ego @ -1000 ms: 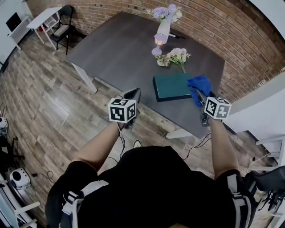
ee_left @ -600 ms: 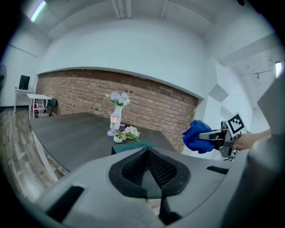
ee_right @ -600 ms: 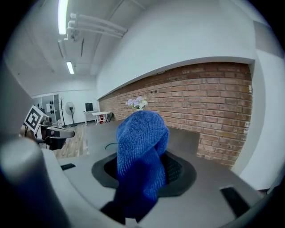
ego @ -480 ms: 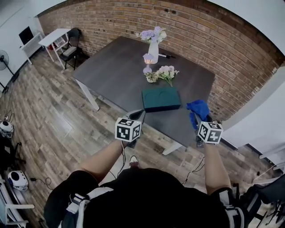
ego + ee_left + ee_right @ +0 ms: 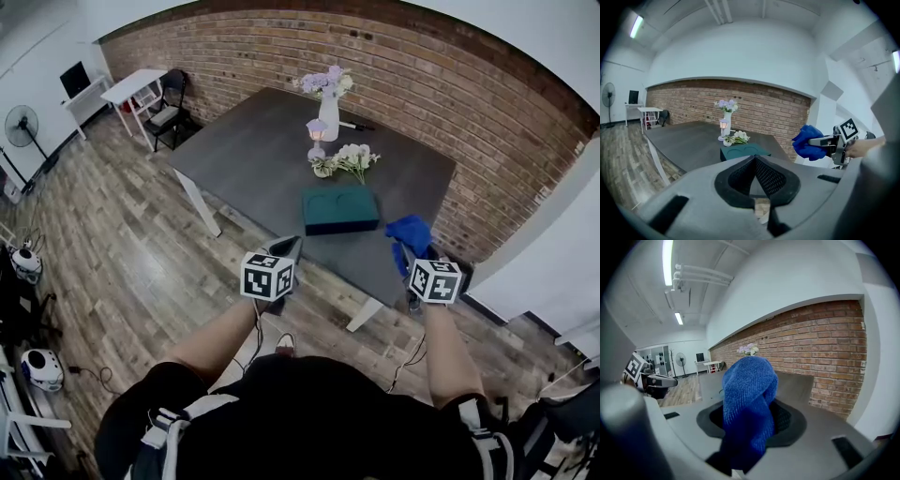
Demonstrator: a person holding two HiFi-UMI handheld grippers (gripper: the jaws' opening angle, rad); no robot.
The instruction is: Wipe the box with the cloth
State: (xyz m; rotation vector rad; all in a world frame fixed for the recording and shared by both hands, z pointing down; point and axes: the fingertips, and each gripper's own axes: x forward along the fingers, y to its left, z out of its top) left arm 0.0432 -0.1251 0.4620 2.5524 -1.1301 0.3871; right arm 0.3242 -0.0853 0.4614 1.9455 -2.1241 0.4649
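A dark teal box [image 5: 339,208] lies flat near the front of the dark grey table [image 5: 253,150]; the left gripper view shows the box [image 5: 740,151] just beyond the jaw tips. My right gripper [image 5: 412,255] is shut on a blue cloth [image 5: 410,232], held in the air over the table's near right edge, to the right of the box and apart from it. The cloth [image 5: 749,399] bunches upward between the jaws and fills the right gripper view. My left gripper [image 5: 287,247] is shut and empty, off the table's front edge, in front of the box.
A white vase of purple flowers [image 5: 328,98], a small lamp [image 5: 317,136] and a lying bunch of white flowers [image 5: 352,159] stand behind the box. A brick wall [image 5: 422,84] runs behind the table. A white desk with a chair [image 5: 141,89] and a fan [image 5: 23,127] are far left.
The cloth has come away from the box's right edge, back toward me. Both grippers have drawn back from the table, and the head view has lifted and widened.
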